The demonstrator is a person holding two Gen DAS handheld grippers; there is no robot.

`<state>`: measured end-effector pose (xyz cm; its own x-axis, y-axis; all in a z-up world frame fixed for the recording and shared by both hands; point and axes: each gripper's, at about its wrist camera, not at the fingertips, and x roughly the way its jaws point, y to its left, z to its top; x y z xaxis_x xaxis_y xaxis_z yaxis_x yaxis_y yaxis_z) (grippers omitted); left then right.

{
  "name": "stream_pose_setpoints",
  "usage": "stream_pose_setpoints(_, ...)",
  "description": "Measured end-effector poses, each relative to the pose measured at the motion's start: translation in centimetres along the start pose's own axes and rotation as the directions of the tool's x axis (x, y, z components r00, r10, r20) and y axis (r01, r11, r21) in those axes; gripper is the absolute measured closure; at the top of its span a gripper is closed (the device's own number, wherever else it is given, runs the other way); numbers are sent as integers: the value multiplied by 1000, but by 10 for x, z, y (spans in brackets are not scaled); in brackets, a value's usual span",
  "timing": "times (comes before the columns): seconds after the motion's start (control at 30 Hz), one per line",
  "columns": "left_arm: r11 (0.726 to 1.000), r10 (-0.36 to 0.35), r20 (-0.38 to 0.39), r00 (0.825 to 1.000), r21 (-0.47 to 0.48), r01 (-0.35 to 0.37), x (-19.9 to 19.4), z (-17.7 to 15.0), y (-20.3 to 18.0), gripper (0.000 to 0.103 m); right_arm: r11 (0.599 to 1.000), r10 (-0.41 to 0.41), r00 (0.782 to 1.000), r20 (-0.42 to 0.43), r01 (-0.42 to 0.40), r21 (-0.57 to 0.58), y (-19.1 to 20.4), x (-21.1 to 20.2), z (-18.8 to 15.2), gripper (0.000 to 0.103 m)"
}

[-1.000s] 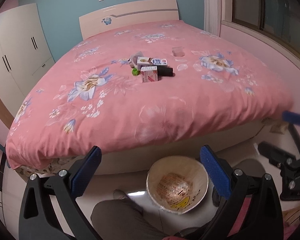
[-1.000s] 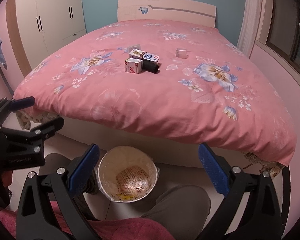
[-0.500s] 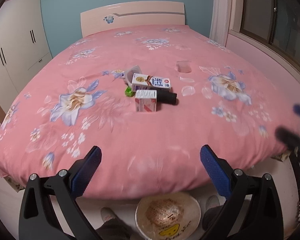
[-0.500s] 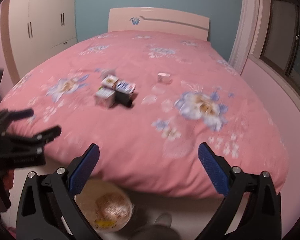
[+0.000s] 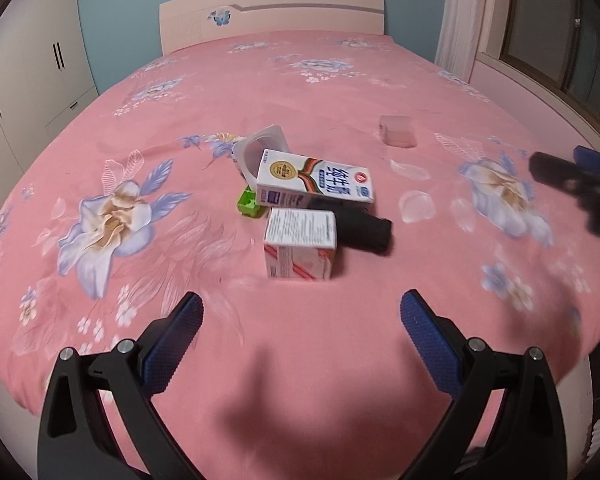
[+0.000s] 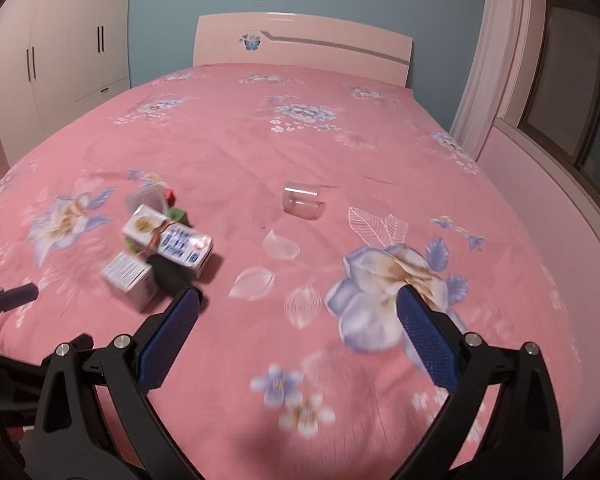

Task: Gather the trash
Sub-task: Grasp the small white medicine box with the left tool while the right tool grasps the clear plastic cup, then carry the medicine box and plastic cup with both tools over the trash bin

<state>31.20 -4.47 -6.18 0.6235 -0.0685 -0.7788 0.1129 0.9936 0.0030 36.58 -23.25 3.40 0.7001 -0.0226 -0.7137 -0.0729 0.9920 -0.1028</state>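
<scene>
So, small box point(image 5: 300, 242): nearest piece of the trash pile, stands on the bed cover point(image 5: 100, 128), straight ahead of the L fingers and centred betw. them; printed top face up, long side runs across the view.
Pile behind it: milk carton point(image 5: 315, 181) lying flat, long axis left-right; black thing point(image 5: 364, 229) touching the box's right side; green scrap point(image 5: 249, 203) and tipped clear tub point(image 5: 262, 148) at back-left.
Clear cup point(image 6: 303, 201): lies on its side, apart from pile, up and ahead of R side.
Left gripper point(image 5: 302, 312): spread wide, holds nothing, not touching box yet.
Right gripper point(image 6: 298, 308): also wide apart, nothing held; pile sits off its left finger.
Nearer: L, I judge — box lines up w/ its gap; R better placed for the cup.
</scene>
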Motion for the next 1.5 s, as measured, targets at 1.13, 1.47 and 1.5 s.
stream_pose_setpoints(1.13, 980, -191, -36, 981, -55, 189, 112, 35, 13, 42, 986, 31, 977, -209, 5, 167, -18, 292, 85, 49)
stream_pose_setpoints(1.47, 991, -133, -11, 991, -8, 132, 77, 38, 12, 42, 991, 13, 981, -194, 13, 131, -17, 227, 75, 49)
stream_pose_setpoints(1.5, 991, -134, -7, 991, -9, 134, 70, 39, 13, 42, 992, 16, 982, -188, 8, 128, -17, 216, 76, 49)
